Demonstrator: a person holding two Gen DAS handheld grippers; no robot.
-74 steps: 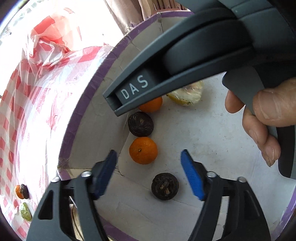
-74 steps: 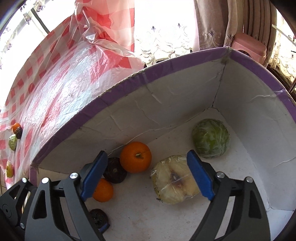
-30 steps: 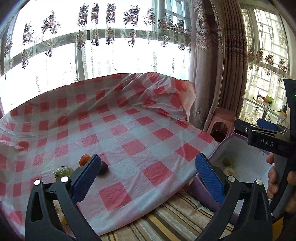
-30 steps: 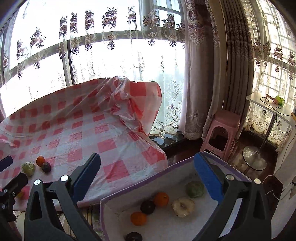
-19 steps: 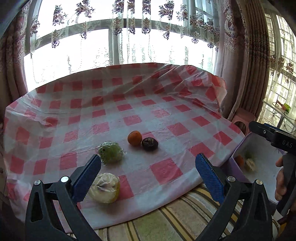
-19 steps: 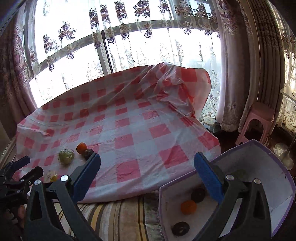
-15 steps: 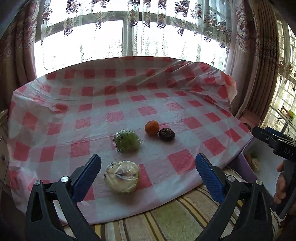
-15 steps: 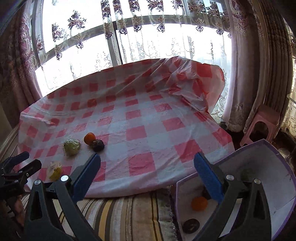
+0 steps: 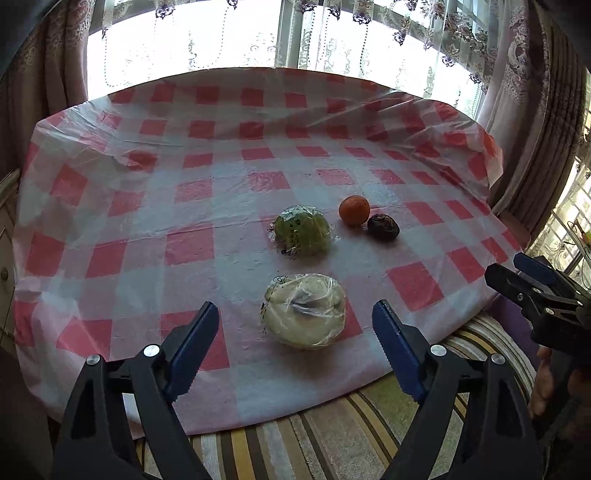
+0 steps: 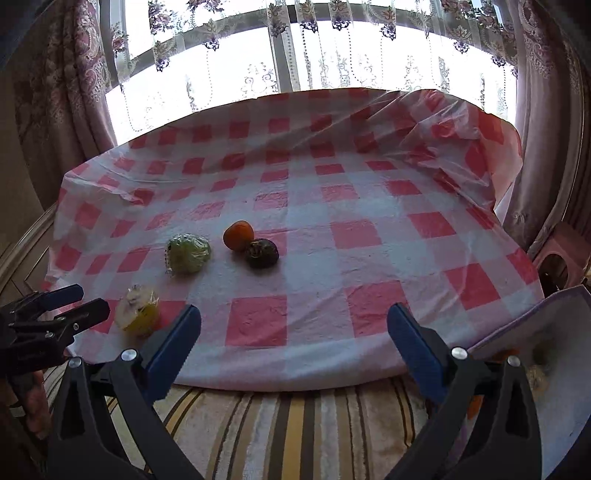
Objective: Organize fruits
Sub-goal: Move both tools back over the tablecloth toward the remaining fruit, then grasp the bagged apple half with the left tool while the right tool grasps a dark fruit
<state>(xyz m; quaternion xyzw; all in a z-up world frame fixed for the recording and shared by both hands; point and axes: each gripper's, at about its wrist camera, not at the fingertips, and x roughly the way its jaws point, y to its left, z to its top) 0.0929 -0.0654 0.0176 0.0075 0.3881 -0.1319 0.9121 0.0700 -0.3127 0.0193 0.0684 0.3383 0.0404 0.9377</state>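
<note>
Pickup of the next fruit was in hand: I had my left gripper (image 9: 295,347), jaws unclenched and just narrowing, short of the wrapped pale fruit (image 9: 304,310) on the checked tablecloth (image 9: 184,221); next I needed to advance and clamp.

My right gripper (image 10: 293,341) hung released, empty.

Tabletop (image 9: 229,206) has a red-checked plastic cloth (image 9: 110,258) on it, with four fruits: wrapped pale one (image 9: 304,310), wrapped green one (image 9: 302,230), orange (image 9: 354,210), dark one (image 9: 383,227).

Bright lace-curtained window (image 9: 288,33) — heavy drapes (image 10: 62,92), striped rug (image 10: 280,428)
</note>
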